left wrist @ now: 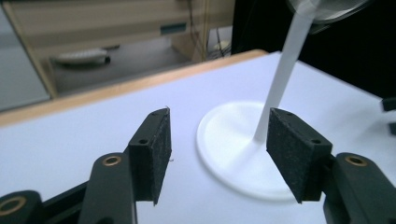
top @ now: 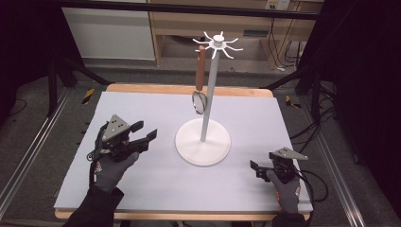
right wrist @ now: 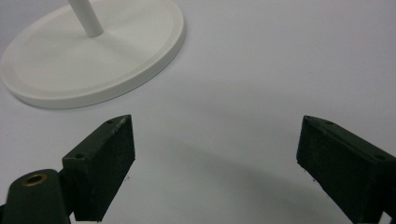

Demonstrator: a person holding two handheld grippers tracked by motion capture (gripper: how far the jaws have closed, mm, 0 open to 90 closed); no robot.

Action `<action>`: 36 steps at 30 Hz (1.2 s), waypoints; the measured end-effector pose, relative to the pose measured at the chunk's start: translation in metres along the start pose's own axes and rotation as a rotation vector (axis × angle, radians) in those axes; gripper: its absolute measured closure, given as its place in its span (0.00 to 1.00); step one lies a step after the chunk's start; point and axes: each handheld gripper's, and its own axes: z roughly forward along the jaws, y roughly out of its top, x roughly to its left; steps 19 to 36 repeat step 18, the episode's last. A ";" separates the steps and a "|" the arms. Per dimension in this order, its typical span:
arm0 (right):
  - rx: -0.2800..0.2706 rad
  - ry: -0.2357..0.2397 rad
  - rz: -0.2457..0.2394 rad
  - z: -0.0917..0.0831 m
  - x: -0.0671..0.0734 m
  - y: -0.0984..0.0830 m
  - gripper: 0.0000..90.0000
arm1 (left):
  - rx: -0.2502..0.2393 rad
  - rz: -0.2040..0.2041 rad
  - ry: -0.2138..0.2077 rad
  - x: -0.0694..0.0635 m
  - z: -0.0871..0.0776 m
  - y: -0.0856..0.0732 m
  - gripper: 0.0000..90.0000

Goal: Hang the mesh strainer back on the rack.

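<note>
A white stand (top: 208, 94) rises from a round base (top: 203, 146) in the middle of the table, with several hooks at its top. From one hook hangs a utensil with a brown wooden handle (top: 200, 68) and a round metal head (top: 199, 102). My left gripper (top: 144, 131) hovers left of the base, open and holding nothing; its own view shows the pole (left wrist: 280, 84) and base (left wrist: 233, 154) beyond its pads (left wrist: 156, 149). My right gripper (top: 255, 169) rests near the table's front right, open and holding nothing; the base (right wrist: 93, 60) lies ahead of it.
A pale lilac mat (top: 142, 184) covers the wooden table (top: 189, 89). Wooden furniture (top: 189, 23) and cables stand behind the table. Dark frame legs flank both sides. Cables trail from both grippers.
</note>
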 end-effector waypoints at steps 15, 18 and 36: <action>0.039 -0.020 -0.020 0.003 0.000 -0.003 0.13 | 0.161 -0.084 0.126 0.049 -0.009 -0.077 0.41; 0.043 -0.015 -0.019 0.003 0.000 -0.003 0.13 | 0.197 -0.059 0.179 0.059 -0.010 -0.087 0.40; 0.043 -0.015 -0.019 0.003 0.000 -0.003 0.13 | 0.197 -0.059 0.179 0.059 -0.010 -0.087 0.40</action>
